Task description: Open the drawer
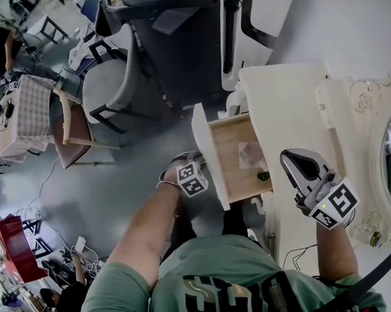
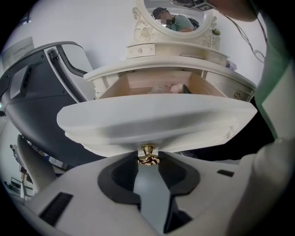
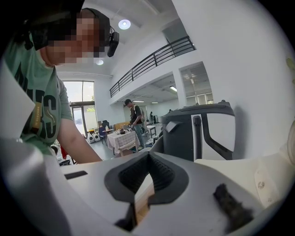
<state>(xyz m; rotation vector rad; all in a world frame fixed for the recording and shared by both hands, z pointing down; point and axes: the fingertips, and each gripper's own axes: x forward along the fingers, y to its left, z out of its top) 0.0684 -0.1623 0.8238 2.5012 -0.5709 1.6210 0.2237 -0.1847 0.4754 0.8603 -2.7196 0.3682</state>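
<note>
Cream-fronted wooden drawer [image 1: 230, 144] stands pulled out from under the cream vanity worktop [image 1: 283, 111].
The left claw [image 2: 148, 162] is at the drawer's front, its tips set narrowly on either side of the small brass knob [image 2: 148, 151] and touching it. The right claw [image 3: 148, 156] is held above the worktop with its jaws together and empty.

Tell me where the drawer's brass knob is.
Left gripper view, lower centre: the brass knob sits under the drawer front, between the tips of the left claw.
</note>
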